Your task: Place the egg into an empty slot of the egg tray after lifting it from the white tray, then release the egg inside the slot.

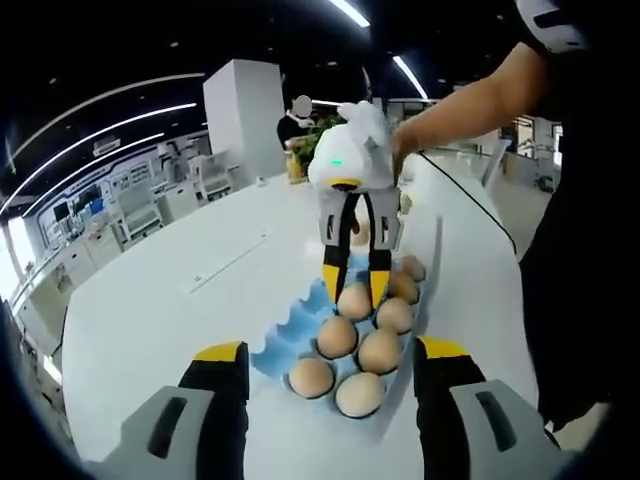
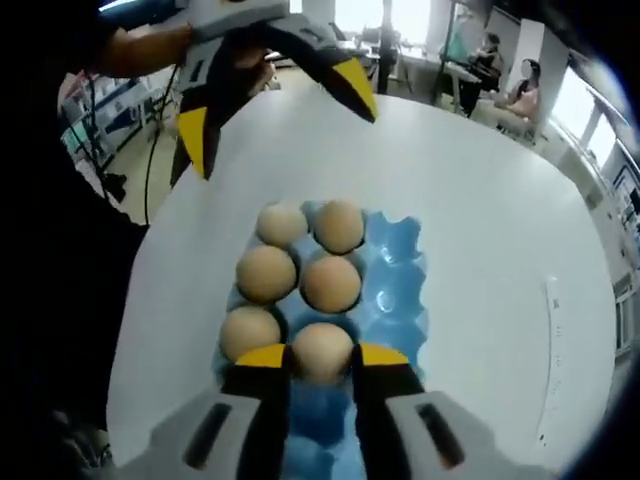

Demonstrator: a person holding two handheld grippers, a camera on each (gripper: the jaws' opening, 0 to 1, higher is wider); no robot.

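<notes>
In the right gripper view, the right gripper, a two-jaw tong with black jaws and yellow tips, is closed around a pale brown egg; each yellow tip presses one side of the shell, and the egg sits low over the near end of the blue moulded egg tray on the round white table. Whether the egg already rests in a cup or hangs just above it cannot be told, since the jaws cover its lower half and the cup beneath. Five other brown eggs fill cups beyond and to the left of it, while the tray's right-hand column of cups stands bare. The left gripper hangs above the far end of the tray, its yellow-tipped jaws spread wide with nothing between them. In the left gripper view, the left gripper shows its two jaws far apart, with the tray and its eggs lying between and beyond them; the right gripper comes down from above with the gripped egg between its tips. A person's bare forearm reaches in behind it; the tray's far cups are hidden by that gripper.
</notes>
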